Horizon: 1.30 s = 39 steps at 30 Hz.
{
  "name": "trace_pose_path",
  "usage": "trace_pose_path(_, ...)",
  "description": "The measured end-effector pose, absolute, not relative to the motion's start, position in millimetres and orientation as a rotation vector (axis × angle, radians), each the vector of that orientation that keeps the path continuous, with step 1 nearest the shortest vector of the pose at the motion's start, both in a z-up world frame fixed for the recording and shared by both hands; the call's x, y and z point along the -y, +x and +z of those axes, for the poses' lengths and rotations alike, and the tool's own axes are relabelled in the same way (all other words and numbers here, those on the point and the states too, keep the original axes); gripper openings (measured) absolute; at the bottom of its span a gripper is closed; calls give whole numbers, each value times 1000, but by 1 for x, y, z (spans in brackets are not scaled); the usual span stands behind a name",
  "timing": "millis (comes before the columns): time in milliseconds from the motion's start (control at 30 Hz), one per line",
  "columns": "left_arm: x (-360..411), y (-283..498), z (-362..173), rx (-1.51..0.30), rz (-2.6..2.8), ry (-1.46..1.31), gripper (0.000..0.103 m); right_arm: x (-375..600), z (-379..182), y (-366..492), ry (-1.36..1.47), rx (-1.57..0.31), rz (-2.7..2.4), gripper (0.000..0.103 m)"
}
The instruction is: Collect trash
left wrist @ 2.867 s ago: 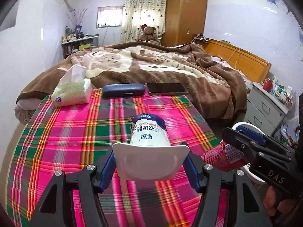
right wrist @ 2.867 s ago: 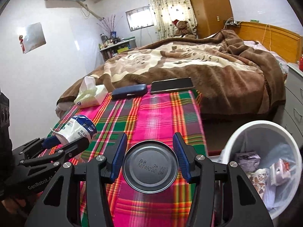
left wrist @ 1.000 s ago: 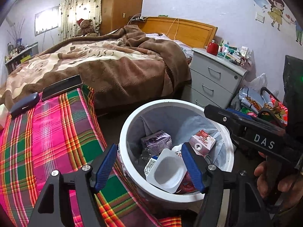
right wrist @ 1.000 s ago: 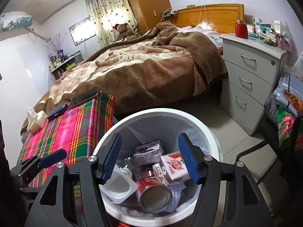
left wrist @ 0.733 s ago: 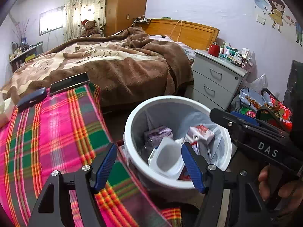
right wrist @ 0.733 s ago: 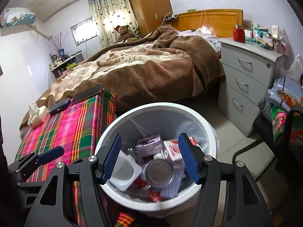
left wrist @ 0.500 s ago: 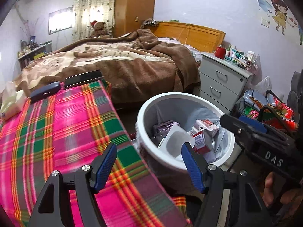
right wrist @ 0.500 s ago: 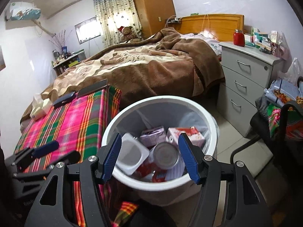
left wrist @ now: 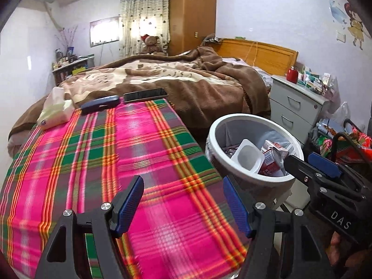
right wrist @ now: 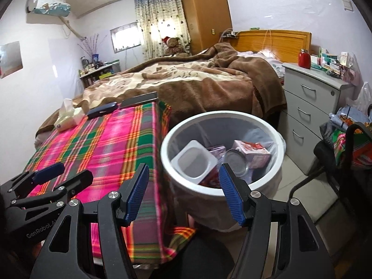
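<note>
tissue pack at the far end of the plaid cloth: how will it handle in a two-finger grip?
The tissue pack looks like a soft plastic wrap, so it would probably squash rather than resist. A loose sheet sticks up on top and may tear free if pinched alone. It seems light and lies flat on the plaid cloth, so unlikely to roll.

Bright daylight from the window (left wrist: 105, 30) and glowing curtain (right wrist: 160, 21); soft shadows. Fisheye bends edges, dark vignette in corners. Plaid cloth (left wrist: 130, 162) smeared by motion blur; far room sharper
</note>
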<state>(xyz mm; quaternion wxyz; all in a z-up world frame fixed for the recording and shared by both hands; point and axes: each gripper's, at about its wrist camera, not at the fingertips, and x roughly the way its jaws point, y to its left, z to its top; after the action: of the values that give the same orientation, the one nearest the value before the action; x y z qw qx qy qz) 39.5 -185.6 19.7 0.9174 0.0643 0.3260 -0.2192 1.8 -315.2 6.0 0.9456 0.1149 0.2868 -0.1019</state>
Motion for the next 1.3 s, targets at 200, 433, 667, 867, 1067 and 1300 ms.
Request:
trace_pose_path(200,162,31,16,-663,-389,109,70,299,0,-2,229,-585,-179,64)
trace_pose_path(433,150,26,13,-657,-368,96,70,290,-4,-5,233,-586,-174,64)
trace_pose_path(667,151,22,13,-645,-368,108,70,288,-3,-9,233,-573,-192,64)
trace_pose_path(867,151,20,13,-644,-364,110,70,286,-3,-10,238,-575,-197,64)
trace_pose_path(1067,151,18,13,-643,-367,110,70,285,-1,-10,234,-572,-200,64)
trace_pose_path(1300,151,18,13,-643,-373,111,70,284,0,-10,234,-570,-203,64)
